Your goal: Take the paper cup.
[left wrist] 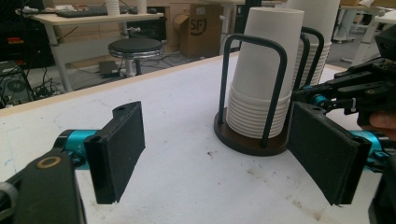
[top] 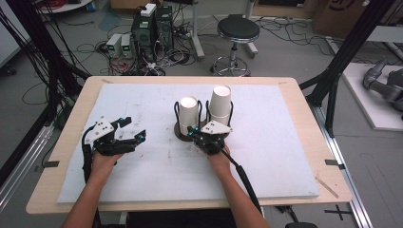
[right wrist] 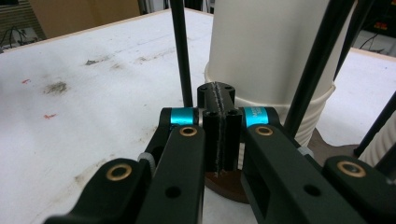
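Observation:
Two stacks of white paper cups stand in a black wire holder on a round brown base [top: 181, 136]: a shorter stack [top: 188, 113] at the left and a taller stack [top: 221, 103] at the right. My right gripper [top: 194, 130] is shut with nothing between its pads, its tips low at the front of the holder, close to the base. In the right gripper view the shut gripper [right wrist: 218, 116] points at a cup stack [right wrist: 271, 56] just behind a wire upright [right wrist: 181, 51]. My left gripper [top: 134, 128] rests open to the holder's left; its wide jaws [left wrist: 219, 154] frame the near cup stack [left wrist: 266, 70].
A white foam board [top: 266, 156] covers the wooden table [top: 71, 123]. Behind the table are a round stool [top: 237, 31], computer boxes [top: 152, 28] and cables on the floor. Black frame posts stand at both sides.

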Demonstrator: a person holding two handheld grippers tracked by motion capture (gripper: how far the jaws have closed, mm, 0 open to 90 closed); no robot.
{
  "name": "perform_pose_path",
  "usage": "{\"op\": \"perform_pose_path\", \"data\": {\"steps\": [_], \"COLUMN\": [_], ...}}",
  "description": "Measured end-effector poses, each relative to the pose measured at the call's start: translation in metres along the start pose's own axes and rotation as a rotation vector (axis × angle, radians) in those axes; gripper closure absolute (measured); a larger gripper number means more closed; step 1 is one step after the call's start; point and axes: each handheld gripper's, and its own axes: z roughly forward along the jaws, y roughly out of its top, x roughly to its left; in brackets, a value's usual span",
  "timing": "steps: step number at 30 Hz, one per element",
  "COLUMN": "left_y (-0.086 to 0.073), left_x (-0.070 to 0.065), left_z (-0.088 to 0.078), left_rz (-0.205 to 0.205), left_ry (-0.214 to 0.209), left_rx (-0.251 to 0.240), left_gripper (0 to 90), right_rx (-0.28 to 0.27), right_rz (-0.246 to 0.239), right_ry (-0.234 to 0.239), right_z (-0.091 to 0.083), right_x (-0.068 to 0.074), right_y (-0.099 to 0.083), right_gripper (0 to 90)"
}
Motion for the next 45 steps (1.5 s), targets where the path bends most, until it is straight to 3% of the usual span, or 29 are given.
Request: {"op": "perform_pose_path", "data": {"steps": [11,16,25,27,32,40,45], "left_y": [0.002,0.002,0.013,0.018,0.029,0.052,0.061], "left_x": [0.000,0.000,-0.001,-0.003,-0.005,-0.013,-0.018], "left_z": [0.002,0.003,0.012,0.019,0.030,0.054,0.073], "left_rz": [0.001,-0.001,0.004,0.008,0.009,0.036,0.046], "left_ry": [-0.003,-0.002,-0.021,-0.034,-0.064,-0.136,-0.158], "left_rx": [0.000,0.003,0.000,0.002,0.001,0.014,0.038], "left_gripper": [19.5,19.5,19.5,19.5,19.5,18.8,18.8], "right_rx": [0.034,0.049,0.091,0.088,0.090,0.093,0.100], "right_rz": [0.020,0.005,0.027,0.058,0.074,0.064,0.054], "right_ry": [0.012,0.018,-0.004,-0.012,-0.018,-0.032,-0.040], "right_z": [0.002,0.002,0.005,0.005,0.005,0.006,0.007], "right_x": [-0.002,-0.001,-0.002,-0.005,-0.006,-0.005,-0.004], "right_y": [0.001,0.001,0.003,0.002,0.002,0.003,0.003], "right_gripper": [90.0,90.0,90.0,90.0,90.0,90.0,90.0]}}
